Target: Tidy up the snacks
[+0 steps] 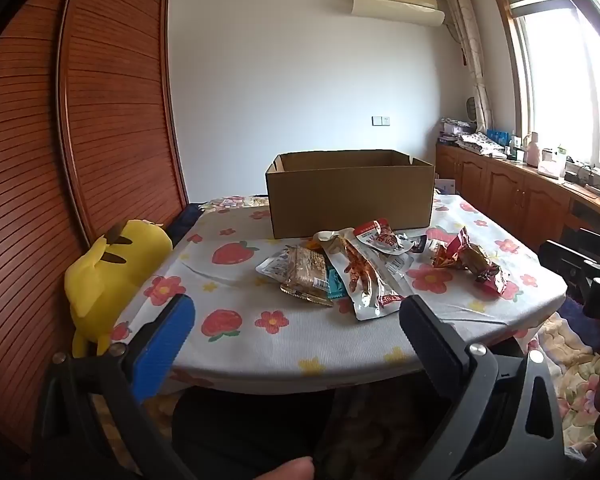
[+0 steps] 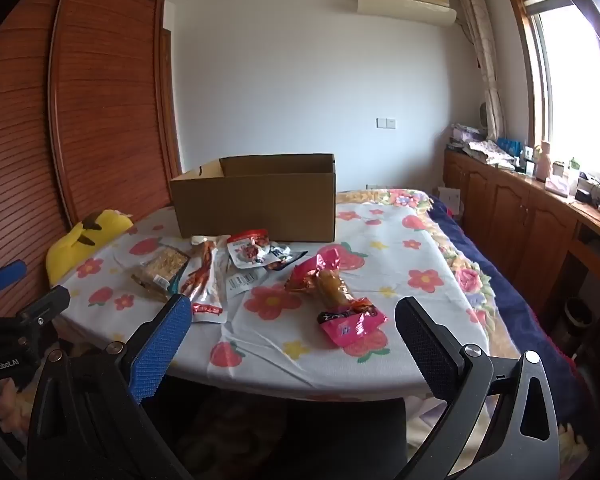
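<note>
An open cardboard box [image 1: 350, 196] [image 2: 256, 200] stands at the far side of the table. In front of it lie several snack packets: a brown cracker pack [image 1: 306, 276] [image 2: 162, 266], a clear pouch with red chicken feet [image 1: 360, 276] [image 2: 204, 280], a red-topped pouch [image 1: 382, 236] [image 2: 248, 250] and a pink-red wrapped snack [image 1: 472, 262] [image 2: 338, 296]. My left gripper [image 1: 296, 320] hangs open before the near table edge, nothing between its fingers. My right gripper [image 2: 292, 320] is open too, short of the pink-red snack.
The table [image 1: 236, 300] [image 2: 400, 320] wears a strawberry-and-flower cloth. A yellow plush toy [image 1: 112, 276] [image 2: 86, 240] leans at its left edge by a slatted wooden wardrobe [image 1: 100, 120]. Wooden cabinets [image 2: 520, 208] run under the window on the right. A hand shows at the lower edge.
</note>
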`<control>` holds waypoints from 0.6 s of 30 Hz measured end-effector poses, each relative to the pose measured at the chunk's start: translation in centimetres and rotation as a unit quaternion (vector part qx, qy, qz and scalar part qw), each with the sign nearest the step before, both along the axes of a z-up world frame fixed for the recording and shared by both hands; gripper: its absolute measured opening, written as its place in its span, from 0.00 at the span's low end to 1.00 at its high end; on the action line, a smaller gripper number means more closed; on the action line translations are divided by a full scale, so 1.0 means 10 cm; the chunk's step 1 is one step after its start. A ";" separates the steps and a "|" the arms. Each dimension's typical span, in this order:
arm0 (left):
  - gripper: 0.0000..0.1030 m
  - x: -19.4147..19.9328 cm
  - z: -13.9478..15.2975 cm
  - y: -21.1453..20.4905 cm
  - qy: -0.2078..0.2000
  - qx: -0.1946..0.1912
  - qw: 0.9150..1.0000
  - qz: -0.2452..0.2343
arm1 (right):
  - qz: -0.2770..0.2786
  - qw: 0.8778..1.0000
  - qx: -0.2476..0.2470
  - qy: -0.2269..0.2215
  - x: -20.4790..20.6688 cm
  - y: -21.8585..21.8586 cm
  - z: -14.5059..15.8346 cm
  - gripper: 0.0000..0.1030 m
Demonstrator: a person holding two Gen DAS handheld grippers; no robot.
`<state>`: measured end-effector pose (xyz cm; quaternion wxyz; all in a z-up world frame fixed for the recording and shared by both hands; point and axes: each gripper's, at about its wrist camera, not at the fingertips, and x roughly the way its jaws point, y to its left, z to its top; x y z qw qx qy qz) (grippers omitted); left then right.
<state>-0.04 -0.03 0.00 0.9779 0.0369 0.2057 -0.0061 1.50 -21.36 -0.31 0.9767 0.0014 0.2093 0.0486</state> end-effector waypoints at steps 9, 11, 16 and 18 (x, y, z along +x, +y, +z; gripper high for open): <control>1.00 0.00 0.05 0.04 -0.001 -0.003 1.000 0.002 | 0.000 1.000 0.001 -0.001 0.00 0.01 0.00 1.00; 1.00 0.02 0.03 0.02 0.001 -0.001 1.000 0.000 | 0.000 1.000 0.000 0.001 0.00 0.01 0.00 1.00; 1.00 0.01 0.06 0.03 0.000 -0.001 1.000 0.001 | 0.000 1.000 0.000 0.000 0.00 0.01 0.00 1.00; 1.00 0.01 0.07 0.03 -0.001 -0.001 1.000 0.003 | 0.000 1.000 0.000 0.001 0.00 0.01 0.00 1.00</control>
